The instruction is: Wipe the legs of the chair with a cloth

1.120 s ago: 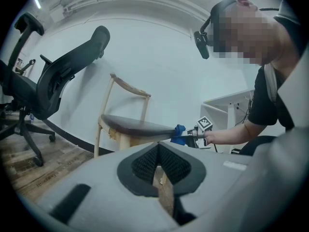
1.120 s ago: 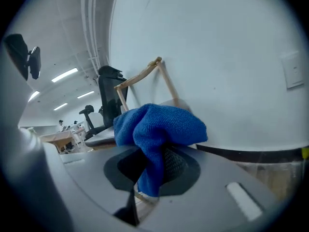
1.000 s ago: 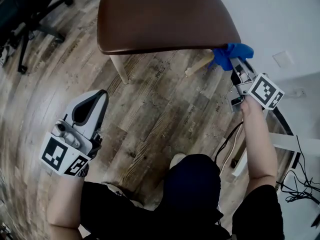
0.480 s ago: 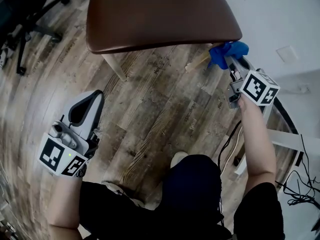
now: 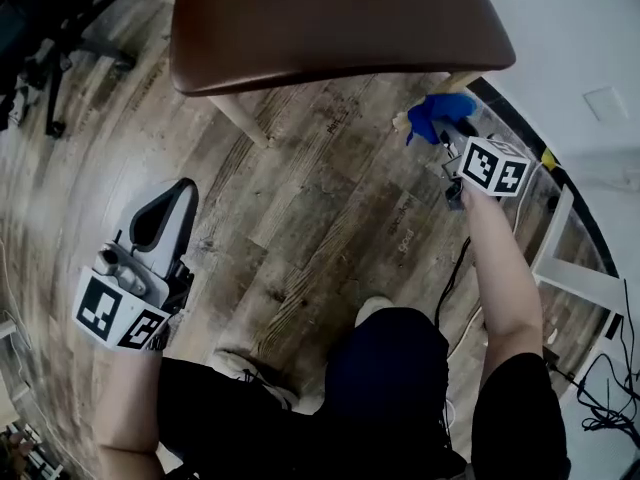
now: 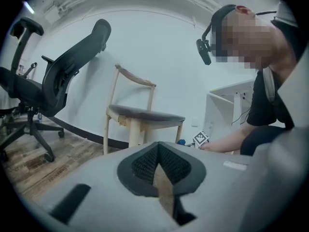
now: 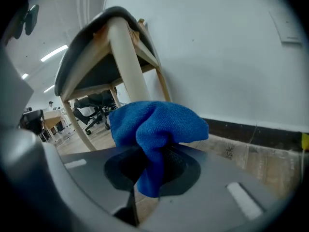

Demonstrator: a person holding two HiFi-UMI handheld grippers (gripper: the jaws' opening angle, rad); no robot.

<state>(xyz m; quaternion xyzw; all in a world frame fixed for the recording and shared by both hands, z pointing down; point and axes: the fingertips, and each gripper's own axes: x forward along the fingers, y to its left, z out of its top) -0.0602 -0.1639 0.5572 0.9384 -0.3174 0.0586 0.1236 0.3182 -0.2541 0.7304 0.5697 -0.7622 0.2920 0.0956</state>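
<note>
A wooden chair with a brown seat [image 5: 330, 23] stands at the top of the head view, one pale leg [image 5: 240, 118] showing at its left. My right gripper [image 5: 448, 138] is shut on a blue cloth [image 5: 436, 115], and the cloth lies against the chair's near right leg [image 5: 405, 121] low down. In the right gripper view the blue cloth [image 7: 154, 124] bunches out of the jaws right in front of that pale leg [image 7: 129, 62]. My left gripper [image 5: 165, 218] hangs low at the left, shut and empty, far from the chair [image 6: 140, 117].
A black office chair [image 5: 60, 28] stands at the top left, also in the left gripper view as an office chair [image 6: 48, 86]. A white wall with a dark baseboard [image 5: 520, 128] runs along the right. Black cables [image 5: 600, 368] and white furniture legs [image 5: 560, 258] lie at right.
My right gripper has slid the blue cloth down and to the left along the chair leg, toward the floor. The left gripper has stayed low at the left.
</note>
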